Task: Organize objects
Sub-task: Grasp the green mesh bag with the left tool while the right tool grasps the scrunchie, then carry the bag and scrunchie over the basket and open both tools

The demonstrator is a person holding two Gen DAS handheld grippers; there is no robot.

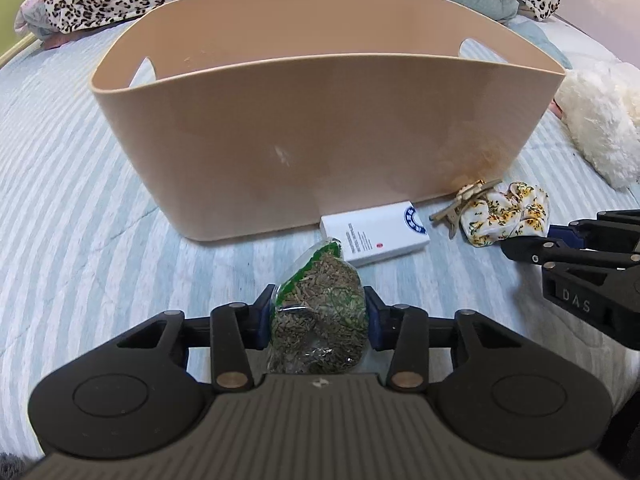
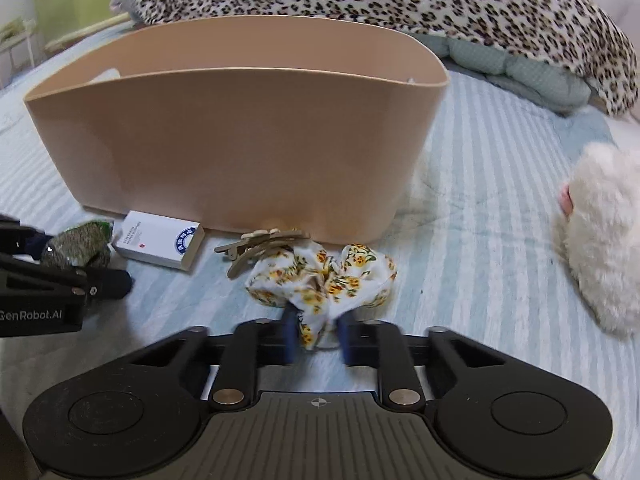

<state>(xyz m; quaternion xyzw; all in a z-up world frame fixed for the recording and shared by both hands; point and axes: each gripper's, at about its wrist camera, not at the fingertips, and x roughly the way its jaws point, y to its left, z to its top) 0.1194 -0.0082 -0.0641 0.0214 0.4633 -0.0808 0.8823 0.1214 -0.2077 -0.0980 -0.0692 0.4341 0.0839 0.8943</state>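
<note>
Striped bedspread (image 1: 72, 184); left tool (image 1: 316, 320) clamps herb packet (image 1: 320, 320); right tool (image 2: 318, 336) pinches scrunchie (image 2: 328, 280).

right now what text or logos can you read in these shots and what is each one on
"DAS": on the black body of the right gripper, seen from the left wrist view.
"GenRobot.AI": on the side of the left gripper, seen from the right wrist view; its first letter is cut at the frame edge.
White box: small printed lines, a red mark and a round blue emblem, all too small to read.
Nothing else carries readable text.
</note>
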